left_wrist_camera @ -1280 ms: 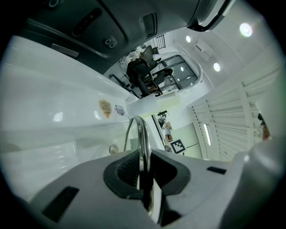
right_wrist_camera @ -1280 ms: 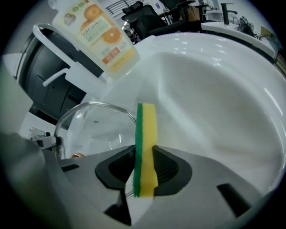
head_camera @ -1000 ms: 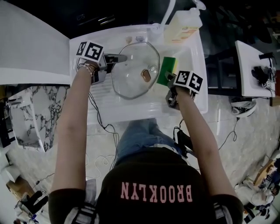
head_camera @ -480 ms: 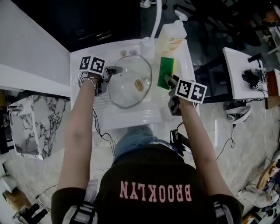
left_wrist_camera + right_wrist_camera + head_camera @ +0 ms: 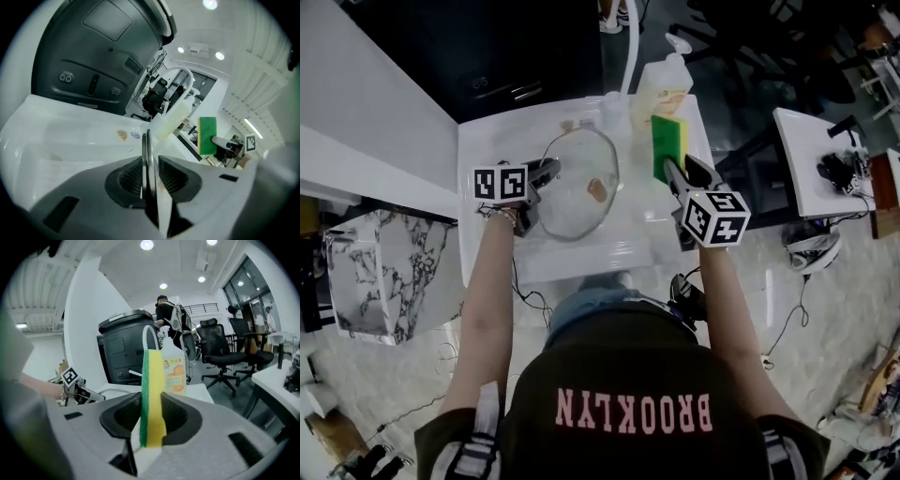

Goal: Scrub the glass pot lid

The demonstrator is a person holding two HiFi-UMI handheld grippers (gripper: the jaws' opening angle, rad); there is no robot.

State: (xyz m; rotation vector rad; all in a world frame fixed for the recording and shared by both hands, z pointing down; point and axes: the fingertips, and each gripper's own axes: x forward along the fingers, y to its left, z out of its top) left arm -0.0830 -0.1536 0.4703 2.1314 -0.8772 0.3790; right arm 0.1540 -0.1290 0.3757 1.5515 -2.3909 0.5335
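The white plastic sink basin point(image 5: 609, 251) takes the middle of the head view, and the work happens over it. The round glass pot lid with a metal rim point(image 5: 577, 192) is inside the basin and seems tilted up on its left side. Behind it stands a pale plastic soap bottle with an orange label point(image 5: 661, 89). The green-and-yellow rectangular sponge point(image 5: 667, 141) is in the air just right of the lid, apart from the glass.

The left gripper point(image 5: 549, 171) is clamped on the lid's rim. Its own view shows the thin rim edge point(image 5: 146, 154) pressed between the two ribbed pads. The right gripper point(image 5: 677, 171) is closed on the sponge point(image 5: 152, 399), which stands upright between them with the green side toward the lid.

The scrubbing seems not yet begun. To do it well, the right gripper should probably bring the green face flat against the glass and not only a corner. It should press moderately – a wet rim can slip from a narrow grip. The left grip must be firm, and the lid low over the basin.
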